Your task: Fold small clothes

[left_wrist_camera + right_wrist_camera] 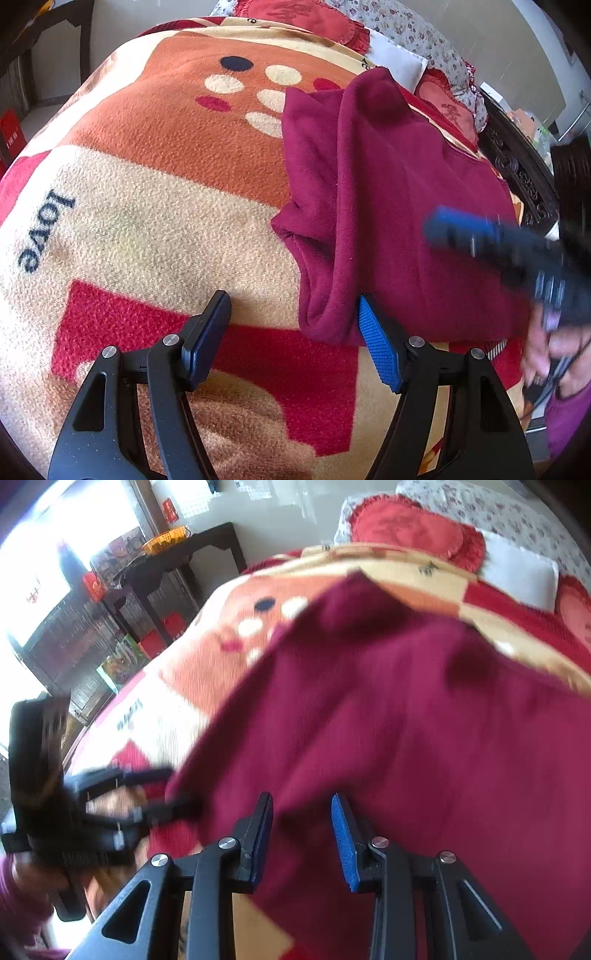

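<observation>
A maroon fleece garment (399,206), soft, limp and light by the look of it, lies partly folded at the right of a patterned blanket (147,221) on the bed, best gripped at its lower hem. Left tongs (295,332) gape empty beside that hem; right tongs (303,834), blurred, stand parted over the cloth.

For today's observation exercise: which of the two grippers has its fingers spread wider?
The left gripper: its fingers gape wide above the blanket; the right gripper spreads less.

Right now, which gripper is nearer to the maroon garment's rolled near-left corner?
Left. The left gripper stands open beside the corner of the maroon garment, one pad at its edge. The right gripper is open over the garment's middle.
</observation>
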The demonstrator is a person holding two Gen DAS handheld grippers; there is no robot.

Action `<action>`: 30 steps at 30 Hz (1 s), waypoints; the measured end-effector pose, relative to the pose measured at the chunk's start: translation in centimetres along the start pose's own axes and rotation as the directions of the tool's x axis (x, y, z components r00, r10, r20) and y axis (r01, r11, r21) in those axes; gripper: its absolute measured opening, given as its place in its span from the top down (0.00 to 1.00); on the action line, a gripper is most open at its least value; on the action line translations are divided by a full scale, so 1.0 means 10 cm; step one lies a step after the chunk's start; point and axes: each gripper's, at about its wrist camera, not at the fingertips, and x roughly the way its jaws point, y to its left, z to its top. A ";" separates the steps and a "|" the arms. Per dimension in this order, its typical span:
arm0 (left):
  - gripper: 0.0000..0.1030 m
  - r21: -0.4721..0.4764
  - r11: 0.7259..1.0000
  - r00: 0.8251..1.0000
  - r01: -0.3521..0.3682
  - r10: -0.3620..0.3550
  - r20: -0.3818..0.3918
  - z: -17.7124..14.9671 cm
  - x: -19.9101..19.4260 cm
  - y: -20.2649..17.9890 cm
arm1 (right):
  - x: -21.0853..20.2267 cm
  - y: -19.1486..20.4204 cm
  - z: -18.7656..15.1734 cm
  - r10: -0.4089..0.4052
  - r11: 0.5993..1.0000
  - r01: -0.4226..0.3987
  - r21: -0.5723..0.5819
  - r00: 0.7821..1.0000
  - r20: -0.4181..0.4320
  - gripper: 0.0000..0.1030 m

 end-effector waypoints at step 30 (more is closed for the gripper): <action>0.31 -0.033 0.998 0.998 0.052 -0.051 0.047 -0.11 -0.07 0.14 | 0.99 0.13 1.09 -0.053 0.998 0.053 0.017 0.998 -0.037 0.94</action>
